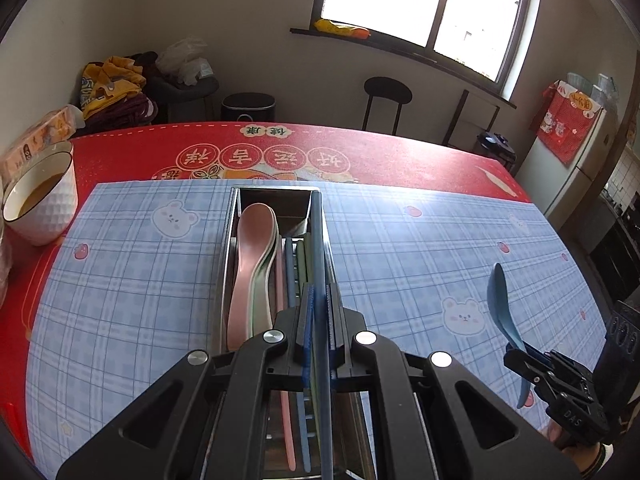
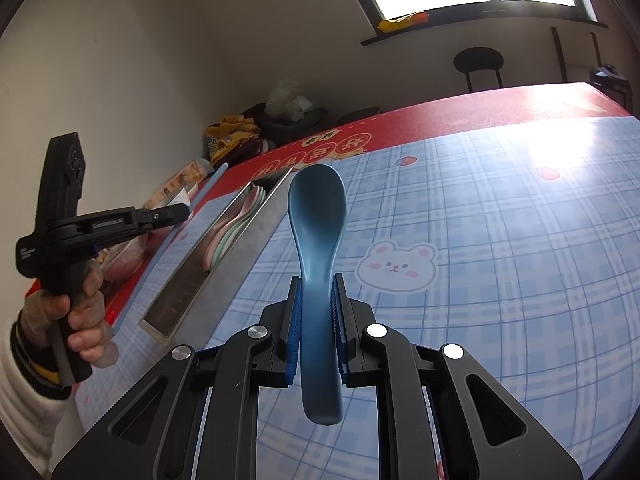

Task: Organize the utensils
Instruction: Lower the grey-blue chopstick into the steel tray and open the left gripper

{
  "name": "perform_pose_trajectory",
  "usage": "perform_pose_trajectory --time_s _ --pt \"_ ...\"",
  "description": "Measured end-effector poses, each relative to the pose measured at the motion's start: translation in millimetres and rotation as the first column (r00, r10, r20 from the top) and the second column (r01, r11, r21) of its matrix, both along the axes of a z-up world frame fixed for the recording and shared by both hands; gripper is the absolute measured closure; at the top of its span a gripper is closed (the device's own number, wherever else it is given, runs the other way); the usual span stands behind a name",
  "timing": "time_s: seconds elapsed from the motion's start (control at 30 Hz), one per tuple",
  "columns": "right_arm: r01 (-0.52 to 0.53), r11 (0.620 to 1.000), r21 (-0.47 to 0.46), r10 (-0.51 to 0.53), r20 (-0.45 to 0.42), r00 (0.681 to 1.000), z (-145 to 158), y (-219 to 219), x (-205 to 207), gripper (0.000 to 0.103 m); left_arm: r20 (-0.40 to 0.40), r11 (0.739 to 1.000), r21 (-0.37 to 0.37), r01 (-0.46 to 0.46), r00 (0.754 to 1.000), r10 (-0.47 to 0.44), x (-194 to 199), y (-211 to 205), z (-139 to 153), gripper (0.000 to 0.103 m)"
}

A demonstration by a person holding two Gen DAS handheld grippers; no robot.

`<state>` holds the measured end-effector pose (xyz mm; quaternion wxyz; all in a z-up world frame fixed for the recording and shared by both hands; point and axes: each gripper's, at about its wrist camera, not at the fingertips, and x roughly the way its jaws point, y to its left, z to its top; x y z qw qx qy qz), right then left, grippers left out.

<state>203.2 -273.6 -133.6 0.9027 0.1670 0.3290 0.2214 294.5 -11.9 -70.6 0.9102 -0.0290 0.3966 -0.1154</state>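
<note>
clamping one blue chopstick [image 1: 318,248] left hand-held gripper [image 1: 319,300], one blue spoon [image 2: 318,216] right hand-held gripper [image 2: 317,300].

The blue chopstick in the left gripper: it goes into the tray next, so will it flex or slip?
The blue chopstick looks straight along its length, so probably stiff. Thin and smooth, gripped near one end by the left gripper, it may pivot or slide.

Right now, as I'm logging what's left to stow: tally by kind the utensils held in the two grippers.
Long slim blue chopstick, in the left gripper: 1
Dark blue ceramic-style soup spoon, in the right gripper: 1
Total: 2
The utensils in the steel tray overlap too much to count.
</note>
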Motion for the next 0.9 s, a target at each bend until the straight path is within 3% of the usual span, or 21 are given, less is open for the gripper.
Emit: perform_pose_trajectory --time_s 0.37,0.7,0.83,0.9 --pt "-0.013 0.999 0.037 0.014 -0.014 1.000 -2.4 -3.0 2.3 0.088 -0.105 0.997 0.080 -0.022 0.994 0.031 38.2 -11.4 -40.2 0.097" --pt "-0.017 0.999 0.043 0.018 -0.017 1.000 -3.4 -3.7 7.6 0.088 -0.173 0.997 0.067 -0.028 0.984 0.039 47.6 -11.2 -50.0 0.096" --pt "-0.016 0.999 0.047 0.017 -0.019 1.000 -3.4 -3.9 7.0 0.088 -0.159 0.998 0.063 -0.020 0.987 0.030 45.7 -9.7 -45.6 0.077" --pt "-0.015 0.998 0.053 0.016 -0.020 1.000 -3.9 -5.3 7.2 0.088 -0.134 0.998 0.057 -0.022 0.991 0.029 39.7 -7.7 -39.5 0.074"
